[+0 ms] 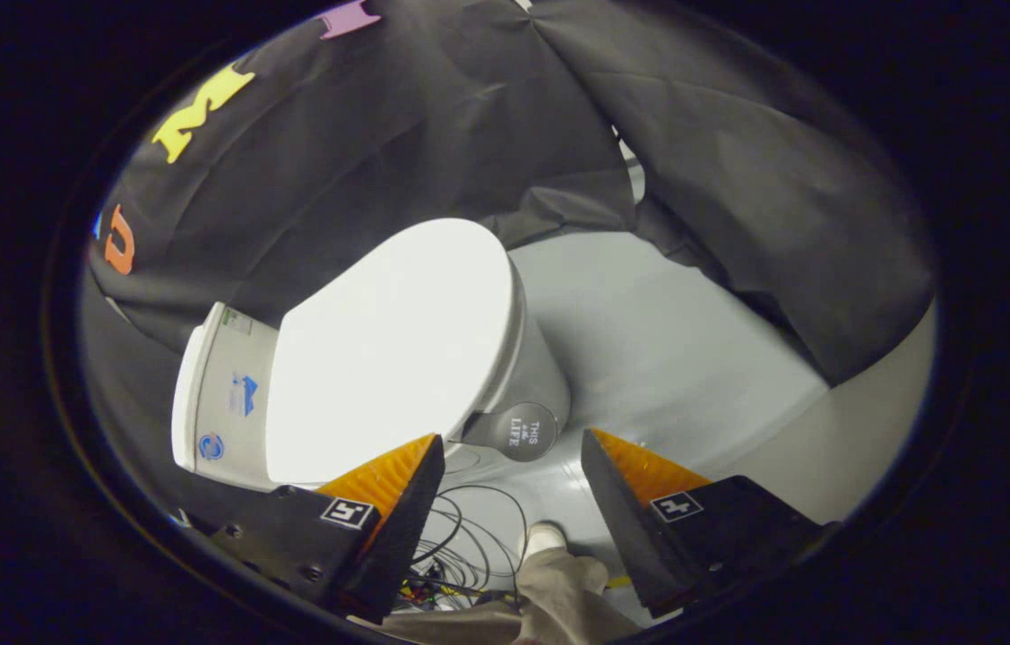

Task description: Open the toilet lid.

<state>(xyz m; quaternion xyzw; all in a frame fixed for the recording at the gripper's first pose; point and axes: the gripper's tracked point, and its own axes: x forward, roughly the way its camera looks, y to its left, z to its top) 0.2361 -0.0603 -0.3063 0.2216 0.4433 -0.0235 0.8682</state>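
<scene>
Two fingers of the gripper (pixel 512 445) spread wide, holding nothing, poised above the toilet (pixel 433 358). Just beyond them, its closed toilet lid (pixel 392 345) runs lengthwise from tank (pixel 222 394) toward the booth wall.

My gripper (pixel 512 443) holds its fingers spread wide, gripping nothing. Just beyond them the toilet lid (pixel 392 349) glows plain white. Behind the lid, the white tank (pixel 222 399) carries small blue marks. Under the lid's front sits a dark grey round sticker (pixel 522 432) with white lettering. Around the toilet the floor (pixel 675 349) is plain pale grey. Between my fingers lie thin black cables (pixel 469 537), a white shoe (pixel 543 537) and a khaki trouser leg (pixel 558 591).
</scene>
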